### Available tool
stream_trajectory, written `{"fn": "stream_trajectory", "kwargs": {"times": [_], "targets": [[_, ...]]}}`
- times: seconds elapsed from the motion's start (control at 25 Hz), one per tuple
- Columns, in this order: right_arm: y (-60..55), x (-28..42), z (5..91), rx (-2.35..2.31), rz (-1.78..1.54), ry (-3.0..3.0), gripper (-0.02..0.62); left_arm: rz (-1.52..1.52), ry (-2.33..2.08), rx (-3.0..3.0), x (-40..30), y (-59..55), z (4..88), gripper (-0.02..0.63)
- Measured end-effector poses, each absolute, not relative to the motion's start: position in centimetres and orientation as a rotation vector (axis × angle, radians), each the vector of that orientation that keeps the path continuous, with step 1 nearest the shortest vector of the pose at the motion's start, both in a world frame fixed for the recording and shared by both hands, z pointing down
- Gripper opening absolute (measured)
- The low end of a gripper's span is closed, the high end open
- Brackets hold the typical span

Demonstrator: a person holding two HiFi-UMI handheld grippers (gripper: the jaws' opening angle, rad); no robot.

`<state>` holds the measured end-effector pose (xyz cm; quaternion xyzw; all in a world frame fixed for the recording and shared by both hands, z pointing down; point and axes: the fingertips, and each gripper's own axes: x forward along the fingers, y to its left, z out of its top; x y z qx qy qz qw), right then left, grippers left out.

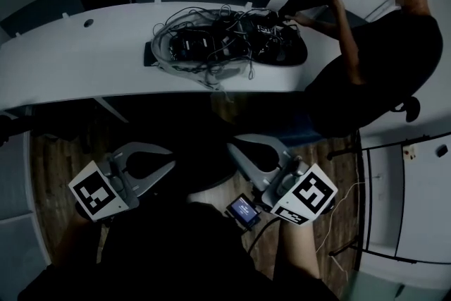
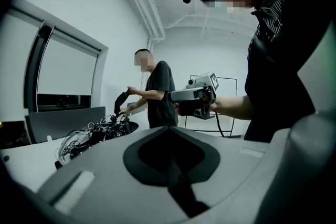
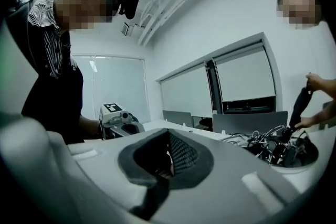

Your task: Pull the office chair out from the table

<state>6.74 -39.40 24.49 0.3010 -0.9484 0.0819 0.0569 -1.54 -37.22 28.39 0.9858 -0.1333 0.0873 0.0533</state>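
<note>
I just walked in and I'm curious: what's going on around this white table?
The camera wearer holds two hand grippers low in front of the white table: the left gripper and the right gripper, both shut. At the table's right end in the head view, a second person handles a black item over a tangle of cables. The space under the table is too dark to tell what the grippers are near.

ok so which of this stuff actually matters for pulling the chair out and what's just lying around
For the job:
- office chair, dark, tucked under the table
- left gripper and right gripper, both shut

Lying about:
- tangled cables on the table
- second person standing at the table's far end
- small screen
</note>
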Motion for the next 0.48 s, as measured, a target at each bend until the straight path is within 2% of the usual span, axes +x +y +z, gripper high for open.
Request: {"fn": "stream_trajectory", "kwargs": {"times": [0.24, 0.28, 0.44, 0.48], "targets": [[-39.9, 5.9, 26.2, 0.869, 0.166, -2.776, 0.002, 0.414, -0.285, 3.123, -1.9, -36.7, 29.5, 0.01], [-39.8, 5.8, 26.5, 0.856, 0.155, -2.764, 0.002, 0.455, -0.252, 3.146, -2.1, -36.3, 29.8, 0.07], [-38.8, 5.2, 28.3, 0.772, 0.124, -2.705, 0.008, 0.7, -0.122, 3.173, -3.4, -34.7, 32.5, 0.203], [-38.4, 5.1, 29.0, 0.737, 0.111, -2.682, 0.06, 0.786, -0.089, 3.175, -3.6, -34.3, 33.6, 0.245]]}}
